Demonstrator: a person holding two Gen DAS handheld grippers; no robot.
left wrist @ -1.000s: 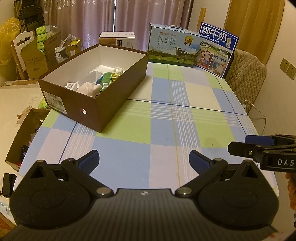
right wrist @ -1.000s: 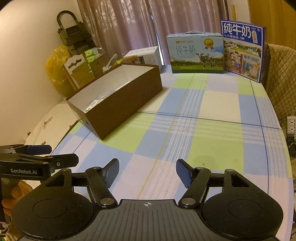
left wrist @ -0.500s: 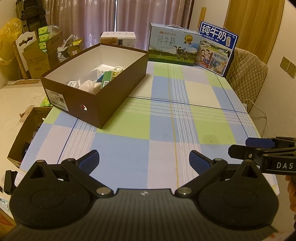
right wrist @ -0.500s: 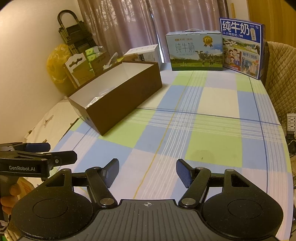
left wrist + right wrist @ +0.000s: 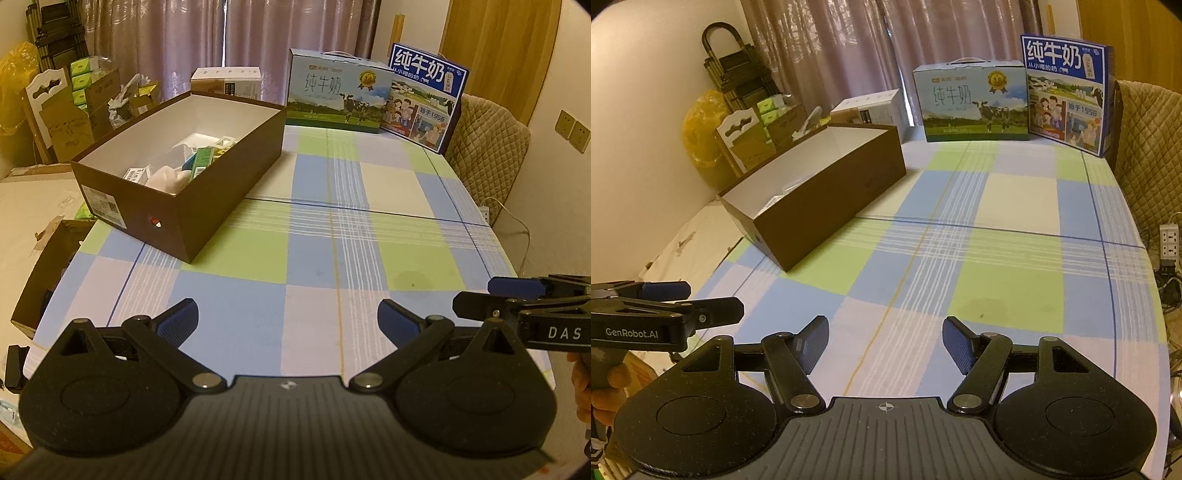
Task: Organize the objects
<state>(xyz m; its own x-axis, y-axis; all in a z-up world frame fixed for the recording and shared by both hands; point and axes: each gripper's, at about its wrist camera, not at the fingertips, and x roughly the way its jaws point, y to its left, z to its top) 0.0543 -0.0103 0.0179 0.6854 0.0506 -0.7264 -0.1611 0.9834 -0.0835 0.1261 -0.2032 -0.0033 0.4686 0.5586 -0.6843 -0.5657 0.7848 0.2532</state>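
Left tool (image 5: 287, 320) spread wide and empty, right tool (image 5: 885, 341) likewise wide, both hovering above checkered tablecloth (image 5: 332, 236)

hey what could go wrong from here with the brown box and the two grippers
1. The brown box sits at the left edge of the table, one corner close to the rim; a push from the right could slide it off.
2. The left gripper and right gripper, both with jaws open and empty, hover side by side at the near edge; reaching together, they might collide.
3. Small items lie loosely piled in the box; a careless reach could snag them.
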